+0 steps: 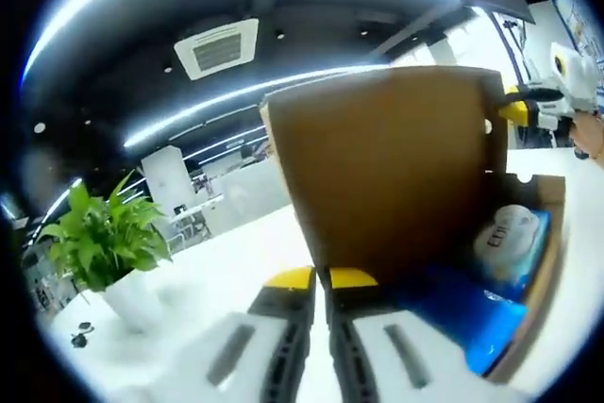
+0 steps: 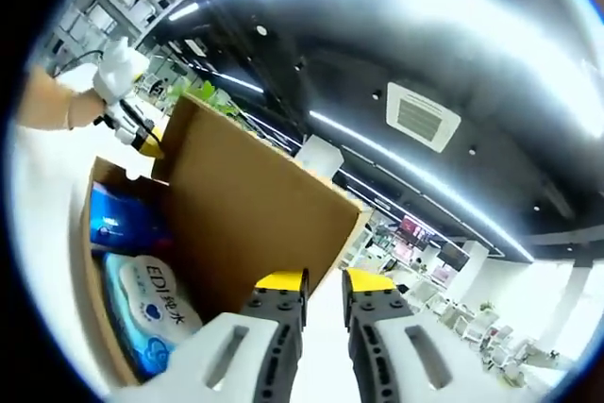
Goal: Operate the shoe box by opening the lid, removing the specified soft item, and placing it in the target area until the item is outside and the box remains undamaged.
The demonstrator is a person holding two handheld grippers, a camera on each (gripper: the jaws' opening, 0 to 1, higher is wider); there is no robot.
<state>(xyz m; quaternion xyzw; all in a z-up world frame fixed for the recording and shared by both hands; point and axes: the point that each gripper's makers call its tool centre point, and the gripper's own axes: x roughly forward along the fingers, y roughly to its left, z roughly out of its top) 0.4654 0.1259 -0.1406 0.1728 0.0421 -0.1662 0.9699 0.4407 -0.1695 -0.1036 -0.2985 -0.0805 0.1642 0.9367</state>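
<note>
A brown cardboard shoe box [image 1: 543,261] stands on a white table with its lid [image 1: 387,167] swung upright. Inside lie a blue soft pack with a white label [image 1: 510,238] and a darker blue wrap [image 1: 453,313]. My left gripper [image 1: 321,279] is shut on the lid's edge at the near corner. The right gripper's yellow tip [image 1: 517,109] holds the lid's far corner. In the right gripper view the lid [image 2: 245,205] rises over the labelled pack [image 2: 156,313] in the box [image 2: 94,280]. My right gripper [image 2: 324,281] clamps the lid's edge, and the left gripper [image 2: 142,137] holds the other corner.
A potted green plant [image 1: 104,243] in a white pot stands on the white table [image 1: 217,280] to the left of the box. A person's gloved hand [image 2: 118,68] grips the other tool. Office desks and ceiling lights lie behind.
</note>
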